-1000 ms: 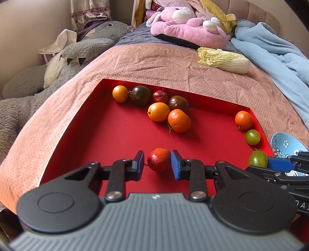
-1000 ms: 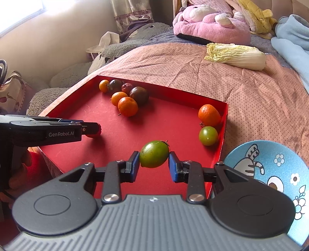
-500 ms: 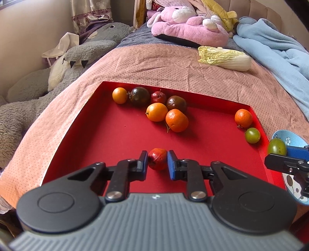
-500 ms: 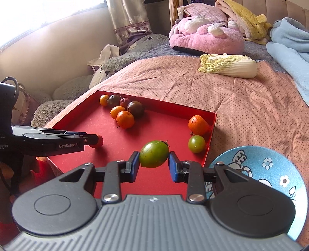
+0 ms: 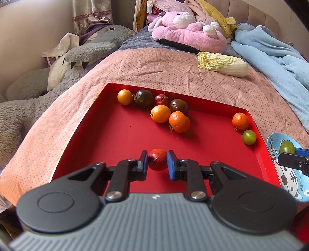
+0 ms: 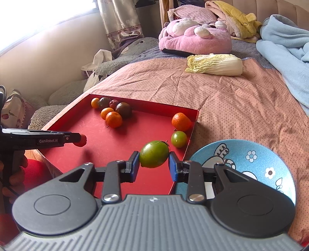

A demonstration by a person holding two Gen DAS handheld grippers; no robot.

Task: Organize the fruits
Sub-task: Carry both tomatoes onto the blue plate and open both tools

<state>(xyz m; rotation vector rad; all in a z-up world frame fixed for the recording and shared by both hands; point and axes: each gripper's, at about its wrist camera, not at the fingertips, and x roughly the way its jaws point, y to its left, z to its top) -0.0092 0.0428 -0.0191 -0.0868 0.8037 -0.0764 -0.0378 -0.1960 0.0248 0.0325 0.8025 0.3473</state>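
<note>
Bed (image 6: 231, 100) with pink dotted cover; beige wall (image 6: 58, 58); bright window (image 6: 38, 15) upper left; patterned curtain (image 6: 119, 21).

Left gripper (image 5: 157, 160) jaws clamped on red fruit (image 5: 157, 159), red tray (image 5: 115, 135), oranges beyond

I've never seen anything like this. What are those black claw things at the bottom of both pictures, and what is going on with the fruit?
They are two hand-held grippers, each with a camera looking along its fingers; no robot arm. One picture comes from each. The left gripper pinches a small red fruit low over the red tray. The right gripper holds a green tomato near the blue bowl. Oranges, dark fruits and another green tomato remain in the tray, which lies on a bed.
</note>
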